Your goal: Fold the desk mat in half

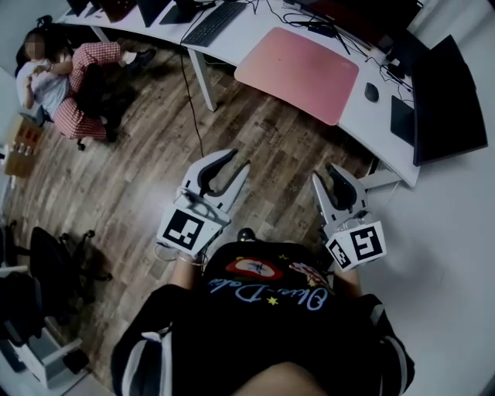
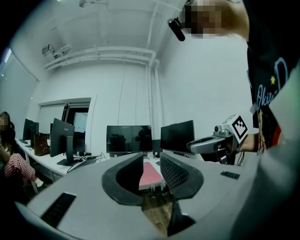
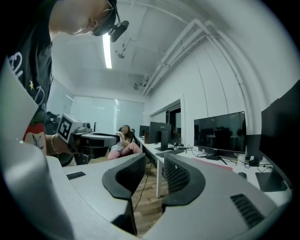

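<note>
A pink desk mat [image 1: 298, 71] lies flat and unfolded on the long white desk [image 1: 247, 35] at the top of the head view. Both grippers hang over the wooden floor, well short of the desk and apart from the mat. My left gripper [image 1: 238, 160] is open with nothing between its jaws. My right gripper [image 1: 325, 172] is open too, and empty. In the left gripper view the mat [image 2: 151, 174] shows far off through the gap of the left gripper [image 2: 152, 161]. In the right gripper view the mat [image 3: 215, 163] is a thin pink strip on the desk, right of the right gripper [image 3: 154, 164].
A keyboard [image 1: 213, 22], a mouse [image 1: 371, 92] and dark monitors [image 1: 448, 100] stand on the desk around the mat. A white desk leg [image 1: 199, 77] and a cable drop to the floor. A person [image 1: 77, 85] sits at the far left; an office chair [image 1: 54, 263] is at my left.
</note>
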The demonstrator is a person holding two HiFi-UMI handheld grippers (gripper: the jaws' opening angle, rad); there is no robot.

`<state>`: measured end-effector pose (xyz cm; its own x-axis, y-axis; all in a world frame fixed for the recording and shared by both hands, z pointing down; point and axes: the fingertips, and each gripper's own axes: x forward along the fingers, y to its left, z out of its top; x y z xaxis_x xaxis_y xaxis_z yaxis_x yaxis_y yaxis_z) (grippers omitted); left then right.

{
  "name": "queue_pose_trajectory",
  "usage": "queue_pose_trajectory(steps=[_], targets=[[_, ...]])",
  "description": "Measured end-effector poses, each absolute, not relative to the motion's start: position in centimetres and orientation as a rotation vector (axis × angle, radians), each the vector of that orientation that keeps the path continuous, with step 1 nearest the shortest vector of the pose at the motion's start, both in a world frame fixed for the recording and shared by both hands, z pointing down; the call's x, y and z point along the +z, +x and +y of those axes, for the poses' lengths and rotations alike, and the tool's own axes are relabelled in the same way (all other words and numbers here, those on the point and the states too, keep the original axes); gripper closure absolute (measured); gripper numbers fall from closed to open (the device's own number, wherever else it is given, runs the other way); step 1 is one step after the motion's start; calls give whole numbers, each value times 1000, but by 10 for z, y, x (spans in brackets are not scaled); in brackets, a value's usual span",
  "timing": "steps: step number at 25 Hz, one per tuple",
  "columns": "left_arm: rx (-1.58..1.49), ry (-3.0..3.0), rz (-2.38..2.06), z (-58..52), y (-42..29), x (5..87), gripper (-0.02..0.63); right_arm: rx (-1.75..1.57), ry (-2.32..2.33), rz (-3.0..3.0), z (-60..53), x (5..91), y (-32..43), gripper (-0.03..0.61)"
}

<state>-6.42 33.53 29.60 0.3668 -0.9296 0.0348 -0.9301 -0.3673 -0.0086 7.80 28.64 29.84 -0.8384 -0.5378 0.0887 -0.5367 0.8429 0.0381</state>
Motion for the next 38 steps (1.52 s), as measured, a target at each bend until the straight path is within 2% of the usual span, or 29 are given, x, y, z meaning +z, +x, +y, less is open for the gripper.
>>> queue_pose_trajectory(steps=[9, 19, 23, 30, 33, 38], targets=[[253, 2564, -1845, 318, -90, 322, 505, 6, 936, -2833, 267, 316, 88, 472], [593, 2510, -1900, 236, -101, 358, 475, -39, 948, -2778, 174, 337, 89, 457], [838, 2459, -1890, 180, -104, 387, 402, -39, 951, -2712, 125, 355, 91, 451], [972, 2450, -1785, 90, -92, 445, 362, 45, 899, -2556, 58, 409, 100, 439], [1144, 2422, -1740, 62, -95, 474, 351, 21, 856, -2522, 35, 428, 98, 436], [1640, 2377, -1632, 35, -108, 522, 336, 153, 796, -2525, 18, 456, 89, 423]])
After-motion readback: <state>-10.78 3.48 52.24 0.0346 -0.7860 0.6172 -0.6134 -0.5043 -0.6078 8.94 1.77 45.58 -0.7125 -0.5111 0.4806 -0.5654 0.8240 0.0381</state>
